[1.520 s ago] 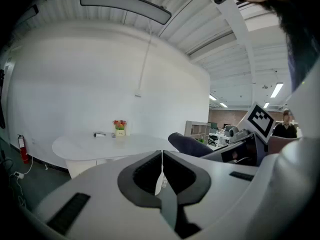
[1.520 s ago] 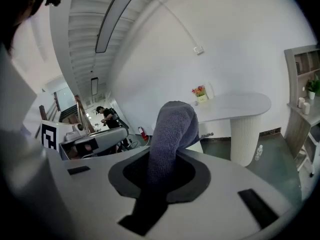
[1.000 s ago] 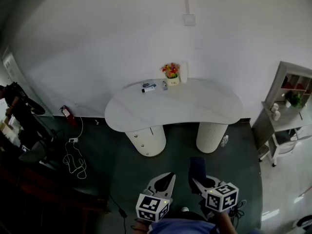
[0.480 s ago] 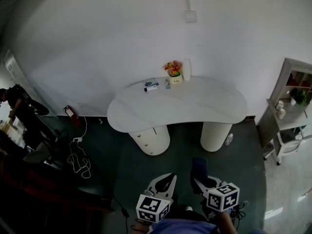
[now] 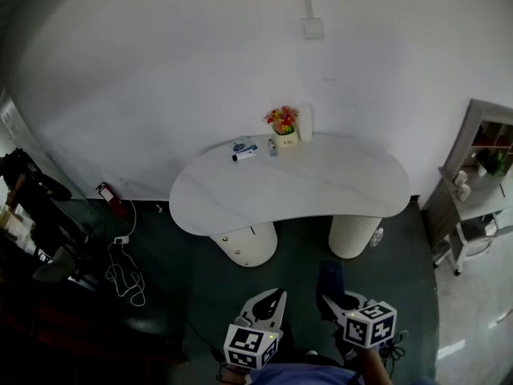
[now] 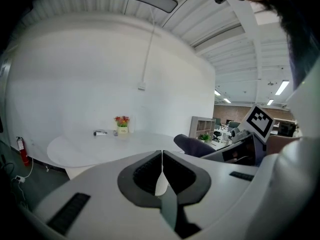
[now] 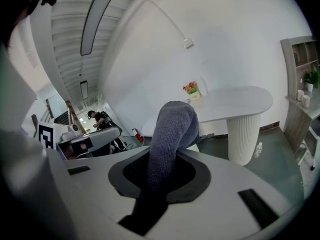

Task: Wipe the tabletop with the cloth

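The right gripper (image 5: 337,301) pinches the grey-blue cloth (image 7: 171,131), which stands out forward from between its jaws. The left gripper (image 5: 271,301), just beside it, has its jaws pressed together on nothing. Both are well apart from the white tabletop (image 5: 304,184).

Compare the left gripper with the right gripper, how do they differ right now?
The left gripper has its jaws shut together with nothing between them; the right gripper is shut on the dark grey-blue knitted cloth. Nothing sticks out ahead of the left gripper, whereas the cloth stands up out of the right gripper's jaws. Shared: both are held over the floor, short of the white curved tabletop, pointing toward it.
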Demonstrator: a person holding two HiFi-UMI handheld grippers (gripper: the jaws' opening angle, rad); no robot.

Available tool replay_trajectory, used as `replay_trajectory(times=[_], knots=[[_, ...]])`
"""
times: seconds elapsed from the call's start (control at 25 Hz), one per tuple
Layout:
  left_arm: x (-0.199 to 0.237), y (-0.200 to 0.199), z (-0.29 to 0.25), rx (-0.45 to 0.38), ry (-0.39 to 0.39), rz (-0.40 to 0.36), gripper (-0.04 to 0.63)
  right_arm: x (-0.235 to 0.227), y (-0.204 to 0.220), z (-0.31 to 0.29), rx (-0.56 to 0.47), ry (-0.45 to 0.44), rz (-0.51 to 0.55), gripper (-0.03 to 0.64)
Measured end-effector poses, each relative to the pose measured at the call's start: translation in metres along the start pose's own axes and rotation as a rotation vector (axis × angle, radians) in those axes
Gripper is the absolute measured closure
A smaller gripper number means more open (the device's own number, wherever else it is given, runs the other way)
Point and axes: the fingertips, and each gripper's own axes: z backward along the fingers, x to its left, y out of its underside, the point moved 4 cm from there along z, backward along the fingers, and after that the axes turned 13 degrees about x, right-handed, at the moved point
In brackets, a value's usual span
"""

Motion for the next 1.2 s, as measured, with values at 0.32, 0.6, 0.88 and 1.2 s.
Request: replay_trajectory(times=[0.32, 0.6, 0.88, 1.2], knots=[[0.089, -0.051, -0.046, -0.013, 0.023, -0.004, 0.578, -0.008, -0.076, -0.061, -0.005, 0.01, -0.035, 0.545], [0.16, -0.092, -0.091, -0.015, 0.087, -0.031, 0.578, -0.01, -0.141, -0.114, -0.019, 0.044, -0.074, 0.545], [0.23, -0.119, -0.13, -0.016, 0.149, -0.056, 0.578, -0.023, -0.194, -0.156, -0.054, 0.132, -0.126, 0.545], [0.278, -0.127, -0.154, -0.01, 0.196, -0.034, 0.578, -0.023, -0.226, -0.19, -0.037, 0.2, -0.131, 0.545]])
